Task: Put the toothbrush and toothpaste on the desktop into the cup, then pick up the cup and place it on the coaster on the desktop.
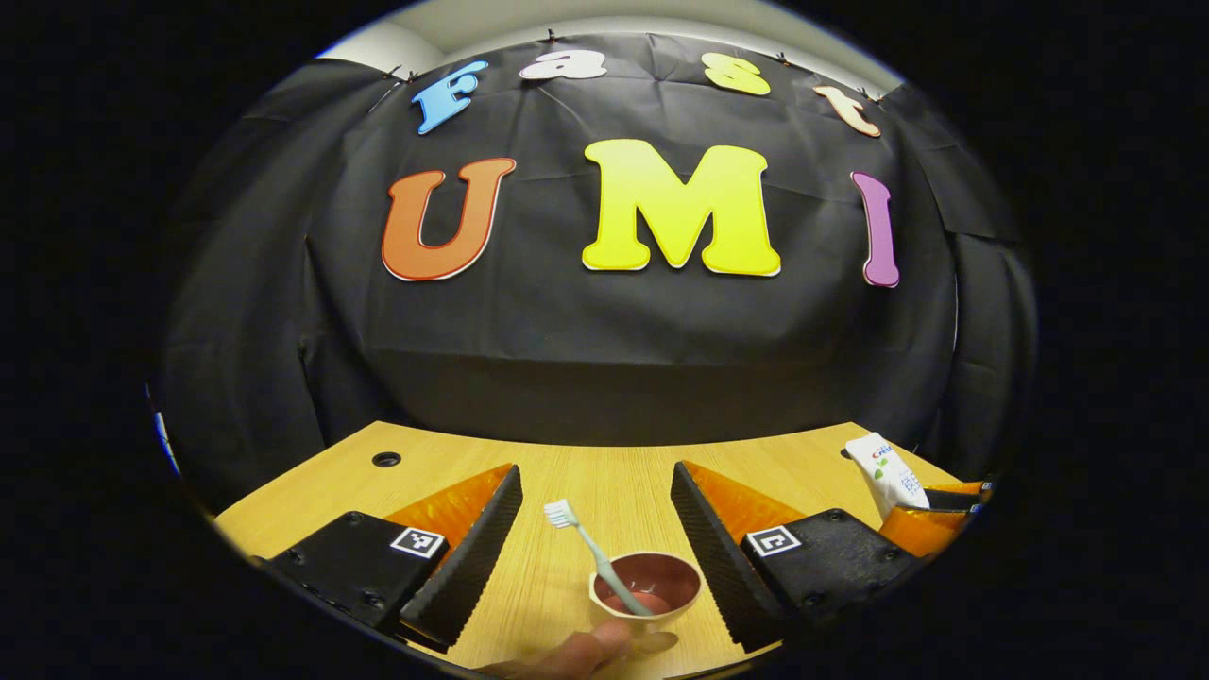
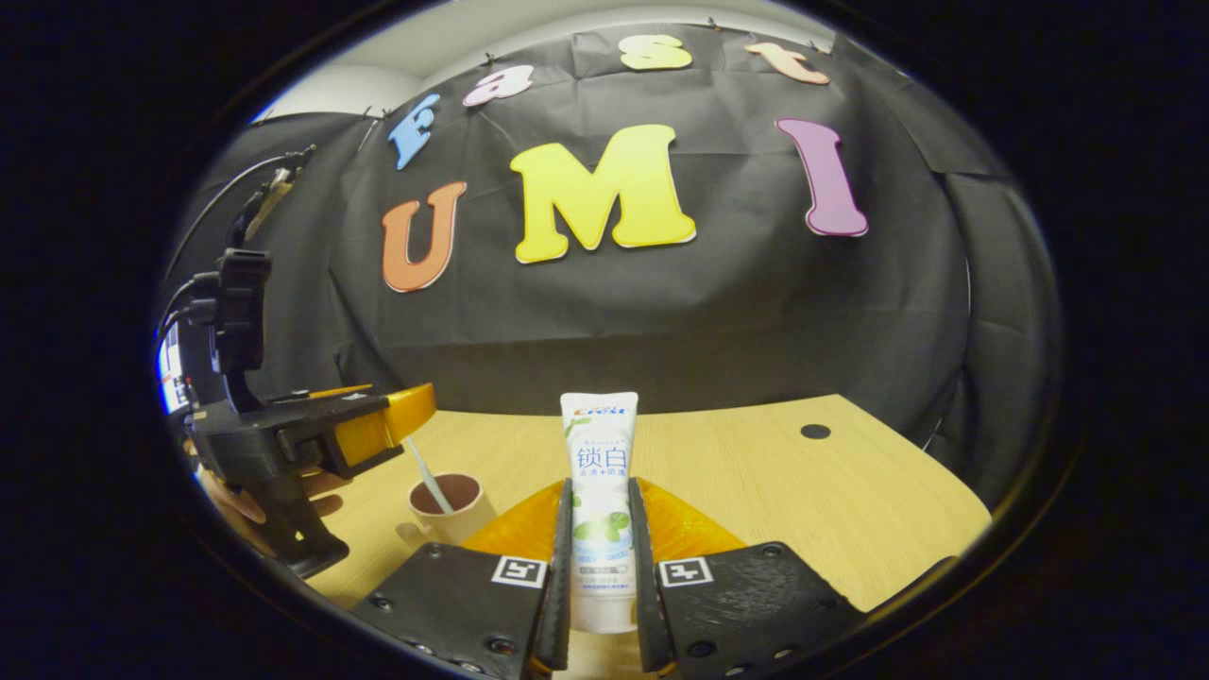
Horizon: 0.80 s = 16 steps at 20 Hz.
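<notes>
Right hand-held gripper (image 2: pixel 601 586) clamps 1 toothpaste (image 2: pixel 599 491) | 1 toothbrush (image 1: pixel 595 555) in 1 cup (image 1: pixel 647 590)

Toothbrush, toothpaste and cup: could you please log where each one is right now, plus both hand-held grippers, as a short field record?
toothbrush: standing tilted in the cup, bristles up
cup: on the wooden desk, a hand near its rim
toothpaste: held upright, not yet in the cup
left hand-held gripper: open, above the cup
right hand-held gripper: shut on the toothpaste
coaster: cannot tell where it is
</notes>
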### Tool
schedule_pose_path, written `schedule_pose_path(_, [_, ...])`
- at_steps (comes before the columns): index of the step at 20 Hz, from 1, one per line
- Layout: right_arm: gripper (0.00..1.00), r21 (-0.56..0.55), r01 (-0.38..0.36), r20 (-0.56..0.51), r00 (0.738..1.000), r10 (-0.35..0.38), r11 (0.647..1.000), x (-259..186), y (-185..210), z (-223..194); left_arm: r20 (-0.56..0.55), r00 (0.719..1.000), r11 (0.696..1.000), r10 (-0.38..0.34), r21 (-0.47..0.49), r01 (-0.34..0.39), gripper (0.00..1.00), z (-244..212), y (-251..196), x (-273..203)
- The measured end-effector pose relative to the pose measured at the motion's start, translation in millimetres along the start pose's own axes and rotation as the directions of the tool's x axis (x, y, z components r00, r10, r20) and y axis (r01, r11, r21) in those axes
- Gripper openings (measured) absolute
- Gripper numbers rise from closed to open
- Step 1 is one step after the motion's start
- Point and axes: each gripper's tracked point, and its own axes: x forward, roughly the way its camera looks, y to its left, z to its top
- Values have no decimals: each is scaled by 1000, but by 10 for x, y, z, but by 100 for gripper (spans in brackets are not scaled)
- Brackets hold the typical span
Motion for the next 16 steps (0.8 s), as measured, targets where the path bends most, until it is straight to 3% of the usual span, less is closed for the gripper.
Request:
schedule_pose_path(5, [28, -35, -43, 23, 999, 44, 998, 143, 507, 61, -13, 1000, 999, 17, 40, -17, 99, -75, 309, -59])
schedule_pose_path(10, [31, -56, -120, 65, 990, 124, 991, 293, 1127, 143, 48, 997, 997, 62, 39, -64, 100, 76, 744, -151])
schedule_pose_path(16, [30, -39, -128, 120, 984, 131, 991, 491, 1458, 279, 32, 998, 998, 59, -6, -58, 99, 11, 962, -136])
